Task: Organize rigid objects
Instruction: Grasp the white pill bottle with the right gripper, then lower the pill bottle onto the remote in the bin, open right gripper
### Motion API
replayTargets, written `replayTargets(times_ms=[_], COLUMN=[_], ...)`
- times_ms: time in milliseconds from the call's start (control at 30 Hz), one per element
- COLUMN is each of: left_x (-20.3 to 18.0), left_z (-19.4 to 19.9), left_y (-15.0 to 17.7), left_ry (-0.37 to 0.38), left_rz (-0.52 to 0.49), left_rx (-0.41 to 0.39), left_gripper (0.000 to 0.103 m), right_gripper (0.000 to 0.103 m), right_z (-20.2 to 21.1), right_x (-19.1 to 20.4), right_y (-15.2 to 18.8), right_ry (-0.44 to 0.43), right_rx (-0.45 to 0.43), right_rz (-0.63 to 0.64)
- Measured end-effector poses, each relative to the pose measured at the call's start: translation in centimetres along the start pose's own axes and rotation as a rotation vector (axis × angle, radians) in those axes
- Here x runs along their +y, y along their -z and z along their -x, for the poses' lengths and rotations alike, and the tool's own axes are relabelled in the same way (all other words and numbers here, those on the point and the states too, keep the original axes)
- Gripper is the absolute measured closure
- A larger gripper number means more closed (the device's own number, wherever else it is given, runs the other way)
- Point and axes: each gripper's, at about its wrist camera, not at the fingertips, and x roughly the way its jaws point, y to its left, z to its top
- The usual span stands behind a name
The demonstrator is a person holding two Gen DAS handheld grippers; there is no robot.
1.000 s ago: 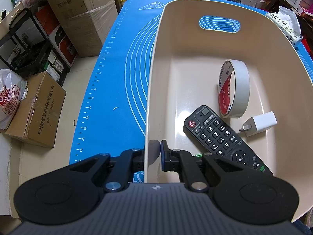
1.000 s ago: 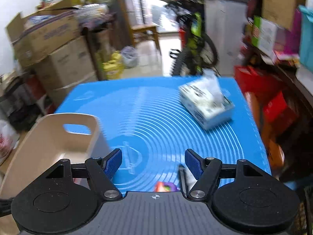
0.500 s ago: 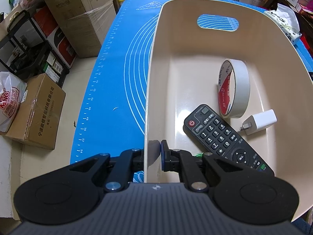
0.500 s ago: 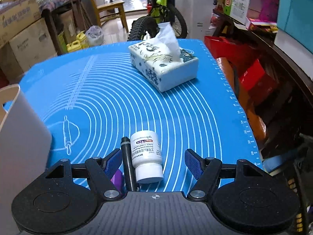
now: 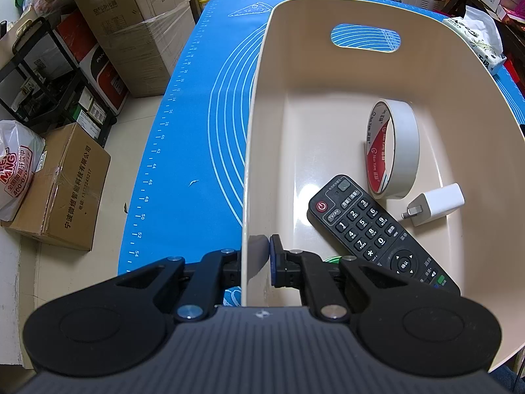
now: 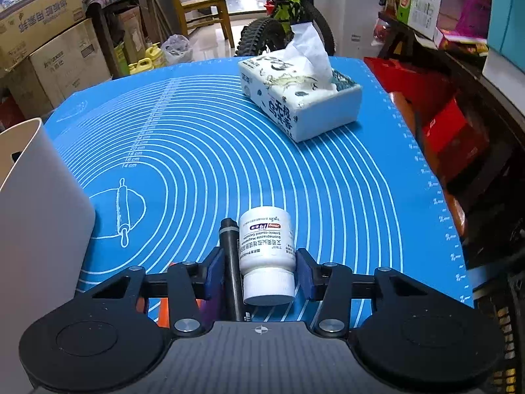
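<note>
My left gripper [image 5: 257, 259] is shut on the near rim of a cream plastic bin [image 5: 249, 151]. Inside the bin lie a black remote control [image 5: 374, 229], a roll of white tape [image 5: 392, 149] on edge and a white charger plug [image 5: 436, 203]. My right gripper [image 6: 257, 271] has its jaws closed in around a white pill bottle [image 6: 265, 252] lying on its side and a black marker [image 6: 229, 252] beside it on the blue mat [image 6: 197, 151]. The right pad touches the bottle. The bin's outer wall [image 6: 36, 213] stands at the left in the right wrist view.
A tissue box [image 6: 298, 95] sits far right on the mat. Purple and orange items [image 6: 206, 308] are partly hidden under my right gripper. Cardboard boxes [image 5: 59, 184] and shelves stand on the floor left of the table; a bicycle [image 6: 282, 23] and red boxes [image 6: 436, 124] lie beyond.
My right gripper swung from the bin to the bottle and marker, moved forward over them and narrowed its jaws around them. My left gripper and the bin have barely moved.
</note>
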Motion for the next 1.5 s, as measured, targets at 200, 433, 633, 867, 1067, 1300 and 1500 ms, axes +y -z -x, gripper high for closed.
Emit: replayTargets(times_ms=[200,433,633,867,1067,1300,1500], left_x=[0.0,0.0,0.0,0.0,0.0,0.0,0.0], left_z=[0.0,0.0,0.0,0.0,0.1,0.1,0.1], left_y=[0.0,0.0,0.0,0.0,0.0,0.0,0.1], left_ry=[0.000,0.000,0.000,0.000,-0.001,-0.002,0.000], left_rz=[0.003,0.004,0.005,0.008,0.009,0.009,0.009], left_rx=[-0.001,-0.001,-0.001,-0.002,-0.002,-0.002,-0.002], left_gripper=[0.092,0.092,0.092,0.092,0.092,0.092,0.092], right_gripper=[0.059,0.059,0.059,0.059,0.059,0.059,0.059], right_z=[0.3,0.9,2.1,5.1,8.0,11.1,11.9], right_x=[0.4,0.4,0.6,2.6,5.0,9.4,14.5], right_y=[0.0,-0.3,-1.2,-2.9,-3.9,-3.9,-2.5], right_ry=[0.003,0.036,0.033,-0.010,-0.082,-0.187,-0.270], right_rx=[-0.002,-0.022,-0.055,-0.131,-0.210,-0.268,-0.239], right_rz=[0.019,-0.001,-0.027,-0.012,0.026,0.119,0.239])
